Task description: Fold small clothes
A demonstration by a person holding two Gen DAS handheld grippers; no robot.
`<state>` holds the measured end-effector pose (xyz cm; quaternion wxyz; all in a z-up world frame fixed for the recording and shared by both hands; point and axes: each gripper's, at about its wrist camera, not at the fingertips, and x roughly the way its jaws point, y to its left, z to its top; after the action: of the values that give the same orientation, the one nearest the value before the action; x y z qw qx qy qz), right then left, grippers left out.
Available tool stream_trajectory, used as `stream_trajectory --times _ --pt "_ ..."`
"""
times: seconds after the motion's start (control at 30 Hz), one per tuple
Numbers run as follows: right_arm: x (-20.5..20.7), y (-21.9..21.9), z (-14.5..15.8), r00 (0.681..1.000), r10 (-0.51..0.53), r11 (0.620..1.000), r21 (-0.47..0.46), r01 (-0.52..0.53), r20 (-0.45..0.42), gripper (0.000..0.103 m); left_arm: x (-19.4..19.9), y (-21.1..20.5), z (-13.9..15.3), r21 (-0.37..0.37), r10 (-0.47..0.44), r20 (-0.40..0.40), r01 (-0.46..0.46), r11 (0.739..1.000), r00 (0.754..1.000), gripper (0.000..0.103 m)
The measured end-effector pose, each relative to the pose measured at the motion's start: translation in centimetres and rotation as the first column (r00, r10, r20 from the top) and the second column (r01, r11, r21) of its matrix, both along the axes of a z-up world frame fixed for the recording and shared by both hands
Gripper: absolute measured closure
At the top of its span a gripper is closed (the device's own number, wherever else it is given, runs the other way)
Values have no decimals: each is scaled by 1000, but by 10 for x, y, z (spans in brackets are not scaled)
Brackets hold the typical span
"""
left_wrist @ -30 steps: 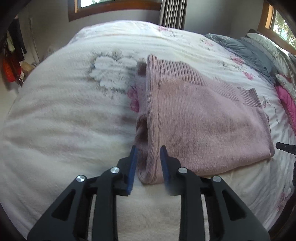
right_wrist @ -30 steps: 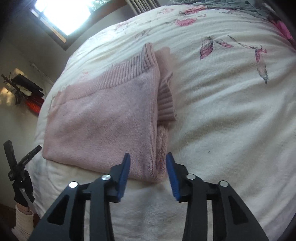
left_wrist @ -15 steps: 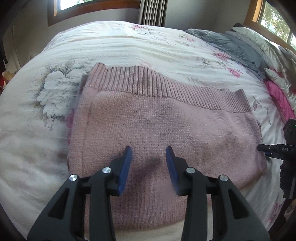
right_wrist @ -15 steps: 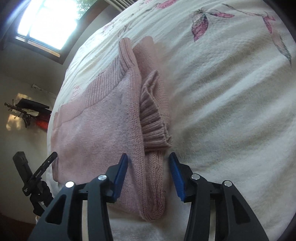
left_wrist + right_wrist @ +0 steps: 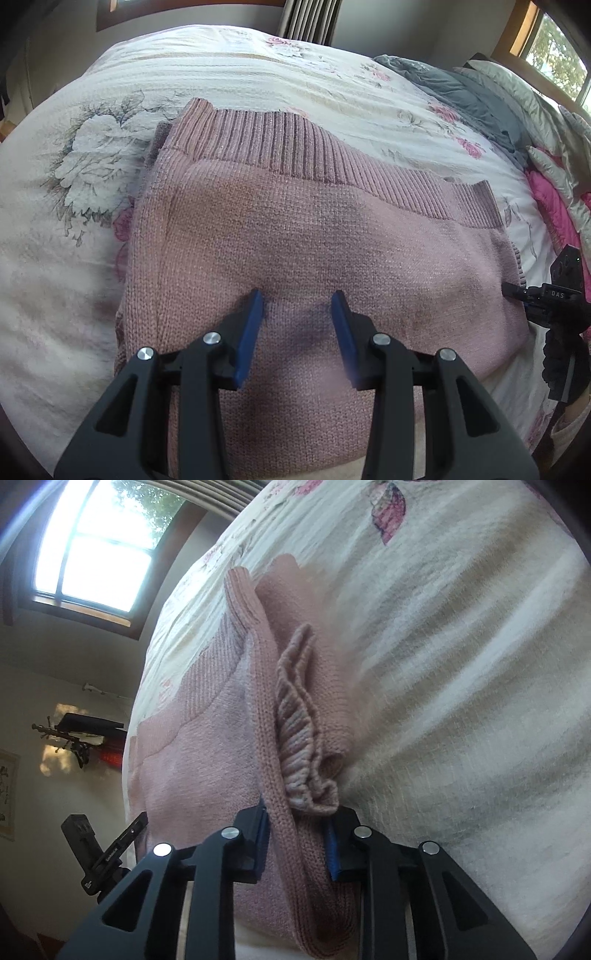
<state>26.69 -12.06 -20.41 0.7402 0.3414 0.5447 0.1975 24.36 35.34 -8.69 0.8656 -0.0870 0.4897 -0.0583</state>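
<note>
A pink knitted sweater [image 5: 314, 229] lies folded on the bed, its ribbed hem along the far side. My left gripper [image 5: 297, 301] hovers open over the sweater's middle with nothing between its blue pads. My right gripper [image 5: 295, 818] sits at the sweater's [image 5: 192, 760] right folded edge. Its fingers have narrowed onto the thick knitted edge, with a bunched ribbed cuff [image 5: 303, 738] just ahead of them. The fabric hides the right fingertips. The right gripper's body [image 5: 554, 299] shows at the sweater's right side in the left wrist view.
The sweater rests on a white floral bedspread [image 5: 229, 66]. Grey bedding [image 5: 461, 92] and a pink quilt [image 5: 550, 206] are heaped at the far right. A window [image 5: 96, 542] and a wall rack [image 5: 81, 734] lie beyond the bed's left end.
My left gripper moved from the sweater's left edge to over its middle, staying open. My right gripper pushed forward onto the right folded edge and its fingers drew closer together around it.
</note>
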Motion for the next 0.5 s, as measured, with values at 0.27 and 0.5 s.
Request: stream_trajectory --times 0.27,0.5 --pt "1 10 -1 1000 -3 1000 -22 3 -5 79 1 0 -2 0 -8 5 8 1000 1000 64" --pt "8 20 13 999 -24 998 -56 22 -36 80 -5 12 7 -54 3 -11 -4 999 1000 64"
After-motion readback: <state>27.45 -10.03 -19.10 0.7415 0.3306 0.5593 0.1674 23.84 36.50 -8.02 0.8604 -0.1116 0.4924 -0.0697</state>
